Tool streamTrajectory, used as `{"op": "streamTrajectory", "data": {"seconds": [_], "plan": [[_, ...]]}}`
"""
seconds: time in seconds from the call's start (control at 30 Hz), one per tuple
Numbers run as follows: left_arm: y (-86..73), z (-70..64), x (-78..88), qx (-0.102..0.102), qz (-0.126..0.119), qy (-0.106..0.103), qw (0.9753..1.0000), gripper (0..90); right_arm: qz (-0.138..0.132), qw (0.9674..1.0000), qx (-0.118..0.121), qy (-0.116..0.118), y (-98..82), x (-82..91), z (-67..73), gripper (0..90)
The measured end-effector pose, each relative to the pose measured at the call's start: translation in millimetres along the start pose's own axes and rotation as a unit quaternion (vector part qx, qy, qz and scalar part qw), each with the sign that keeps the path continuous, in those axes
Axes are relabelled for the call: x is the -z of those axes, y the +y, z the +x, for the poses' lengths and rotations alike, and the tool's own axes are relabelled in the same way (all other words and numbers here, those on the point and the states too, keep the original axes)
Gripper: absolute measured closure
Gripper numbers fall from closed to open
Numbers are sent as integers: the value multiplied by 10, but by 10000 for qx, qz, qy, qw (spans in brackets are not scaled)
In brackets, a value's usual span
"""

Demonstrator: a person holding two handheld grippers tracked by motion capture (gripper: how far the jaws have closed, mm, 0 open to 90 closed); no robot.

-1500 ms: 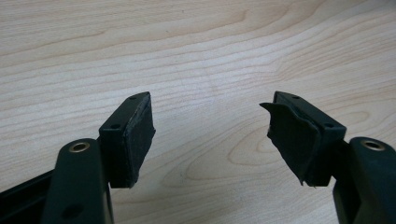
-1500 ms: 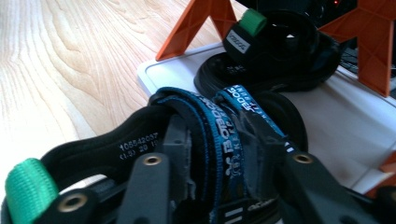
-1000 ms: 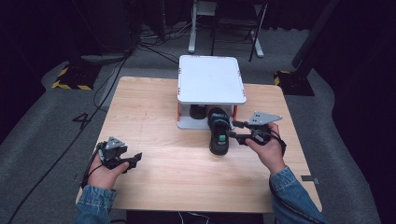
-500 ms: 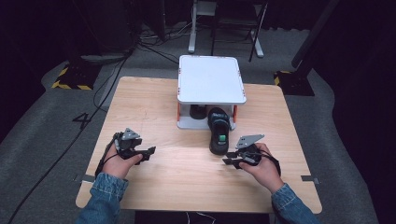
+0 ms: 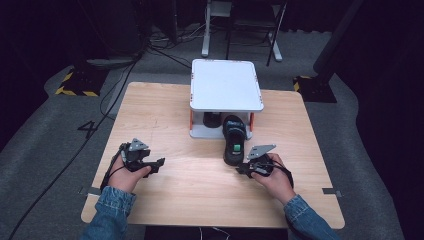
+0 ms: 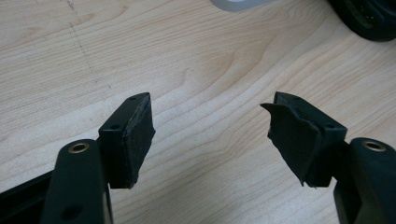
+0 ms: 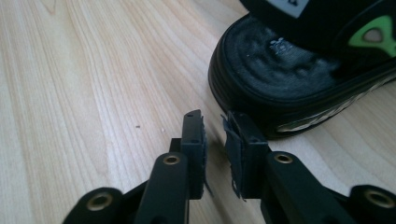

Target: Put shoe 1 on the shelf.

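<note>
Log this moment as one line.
left gripper: open, empty | right gripper: jaws just closing, nearly shut, empty, beside sandal | table

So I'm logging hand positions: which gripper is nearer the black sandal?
Right. The right gripper sits just beside the black sandal, at its near end; the left gripper rests far across the table.

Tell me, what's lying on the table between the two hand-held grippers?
Nothing: in the high view, only bare wooden table stretches between the left gripper and the right gripper. The black sandal sits just beyond the right one.
</note>
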State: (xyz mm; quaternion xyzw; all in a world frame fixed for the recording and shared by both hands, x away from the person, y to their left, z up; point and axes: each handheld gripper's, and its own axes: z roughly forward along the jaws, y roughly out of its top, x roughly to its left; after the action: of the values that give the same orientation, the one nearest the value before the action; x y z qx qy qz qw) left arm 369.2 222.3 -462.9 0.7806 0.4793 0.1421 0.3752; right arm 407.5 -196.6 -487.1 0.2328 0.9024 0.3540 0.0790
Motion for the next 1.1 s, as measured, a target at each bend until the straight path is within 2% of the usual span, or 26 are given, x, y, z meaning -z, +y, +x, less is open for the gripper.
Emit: {"op": "streamTrajectory", "data": {"seconds": [0.13,0.2,0.3,0.33,0.4,0.53,0.63,0.7,0.77,0.8,0.93,1.03,1.07,1.1], "plan": [[-4,-2,3,5,11,29,10000,312,-310,9994,30,-117,63,12,-16,801],[-6,-5,1,10,18,29,10000,312,-515,9982,-7,-295,101,23,-51,792],[-8,-2,4,11,32,34,10000,312,-611,9965,-113,-554,132,42,-137,724],[-9,1,7,5,33,32,10000,312,-599,9965,-160,-562,128,52,-151,703],[-11,9,15,15,12,51,10000,312,-573,9972,-195,-434,119,64,-110,649],[-15,22,26,28,23,52,10000,312,-606,9972,149,-423,148,59,76,605],[-12,15,32,9,-2,48,10000,312,-725,9959,172,-509,221,87,150,588],[-13,14,35,21,3,44,10000,312,-829,9951,132,-513,256,122,178,542],[-15,18,33,25,-3,66,10000,312,-831,9952,93,-517,269,143,198,544],[-14,19,32,21,-5,63,10000,312,-886,9949,90,-473,273,154,217,555],[-15,13,21,-15,23,48,10000,312,-950,9954,110,15,318,122,283,551],[-17,8,24,0,15,31,10000,311,-620,9974,236,272,300,-21,316,546],[-17,8,24,0,15,31,10000,311,-620,9974,236,272,300,-21,316,546],[-17,12,27,17,8,61,10000,311,-458,9982,213,335,250,-133,321,546]]}}
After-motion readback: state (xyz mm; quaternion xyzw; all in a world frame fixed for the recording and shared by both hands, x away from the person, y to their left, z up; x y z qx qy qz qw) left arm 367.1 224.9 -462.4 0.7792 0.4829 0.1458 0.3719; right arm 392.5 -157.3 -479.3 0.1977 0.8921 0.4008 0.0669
